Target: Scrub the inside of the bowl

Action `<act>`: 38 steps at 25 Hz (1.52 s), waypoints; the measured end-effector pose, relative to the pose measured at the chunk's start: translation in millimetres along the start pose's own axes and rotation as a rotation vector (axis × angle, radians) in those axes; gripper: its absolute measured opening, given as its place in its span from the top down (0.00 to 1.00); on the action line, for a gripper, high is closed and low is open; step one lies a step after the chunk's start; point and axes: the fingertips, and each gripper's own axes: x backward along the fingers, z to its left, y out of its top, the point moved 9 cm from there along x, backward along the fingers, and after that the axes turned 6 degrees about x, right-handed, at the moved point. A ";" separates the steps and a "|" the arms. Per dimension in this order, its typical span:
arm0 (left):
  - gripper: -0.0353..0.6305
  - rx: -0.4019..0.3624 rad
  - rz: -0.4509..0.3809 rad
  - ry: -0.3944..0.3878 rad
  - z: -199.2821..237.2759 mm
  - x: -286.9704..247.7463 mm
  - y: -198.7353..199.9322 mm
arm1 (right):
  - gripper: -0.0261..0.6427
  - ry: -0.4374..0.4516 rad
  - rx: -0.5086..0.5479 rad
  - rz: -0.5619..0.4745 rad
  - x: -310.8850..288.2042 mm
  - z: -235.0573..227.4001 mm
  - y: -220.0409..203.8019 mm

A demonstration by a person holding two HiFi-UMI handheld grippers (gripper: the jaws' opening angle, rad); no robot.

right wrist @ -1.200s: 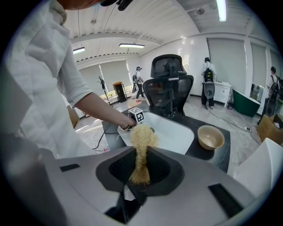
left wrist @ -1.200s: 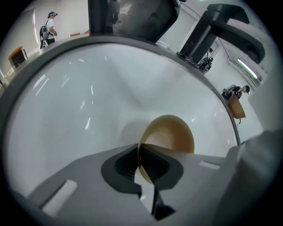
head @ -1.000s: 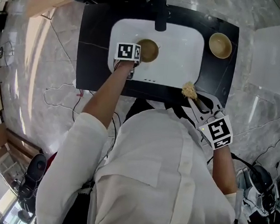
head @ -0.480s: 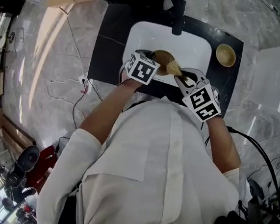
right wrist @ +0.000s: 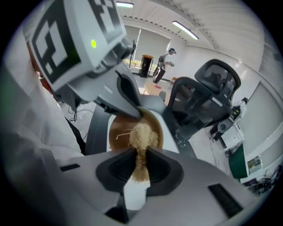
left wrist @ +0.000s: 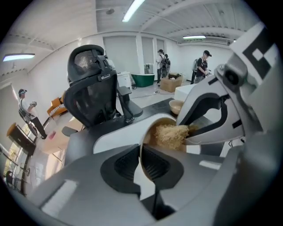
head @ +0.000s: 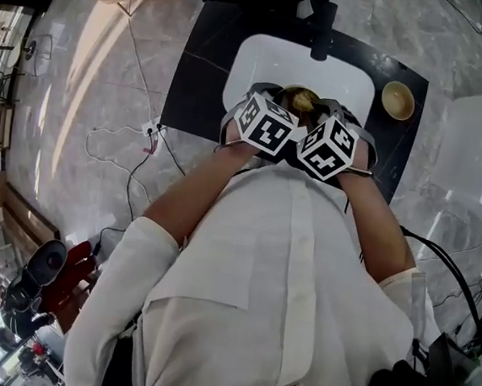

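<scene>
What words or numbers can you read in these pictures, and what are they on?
No words, brands or numbers can be read anywhere.
Left marker cube: black-and-white square patterns only, no letters.
Right marker cube: the same kind of pattern, no letters.
Anything in the room behind is too small and blurred to read.

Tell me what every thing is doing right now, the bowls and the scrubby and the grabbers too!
bowl, tilted over the sink, rim held by the left gripper
scrubber, clamped in the right gripper, pushed inside the bowl
left gripper, shut on the bowl's rim, though its jaws have just been opening slightly
right gripper, shut on the scrubber
second bowl, upright on the counter, untouched
</scene>
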 end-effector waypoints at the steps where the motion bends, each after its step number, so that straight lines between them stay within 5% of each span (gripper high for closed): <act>1: 0.91 0.020 -0.015 0.007 -0.2 0.9 0.3 | 0.88 -0.002 -0.007 0.023 -4.5 0.4 -3.4; 8: 0.90 0.114 -0.076 0.026 -7.0 4.7 3.7 | 0.88 0.038 -0.063 0.041 -13.1 11.7 -20.5; 17: 0.90 0.124 -0.103 0.062 -17.6 9.3 7.6 | 0.88 0.124 -0.116 -0.064 -11.4 21.2 -11.0; 22: 0.92 0.148 -0.087 0.073 -17.0 8.7 -1.8 | 0.88 0.085 -0.144 -0.132 -0.6 12.6 -4.3; 28: 0.93 0.152 -0.058 0.066 -20.7 8.5 -8.2 | 0.88 -0.015 -0.128 -0.093 10.4 -0.5 -2.2; 38: 0.92 0.103 -0.087 0.121 -24.1 10.1 1.5 | 0.88 0.048 -0.234 -0.049 6.9 5.7 -26.5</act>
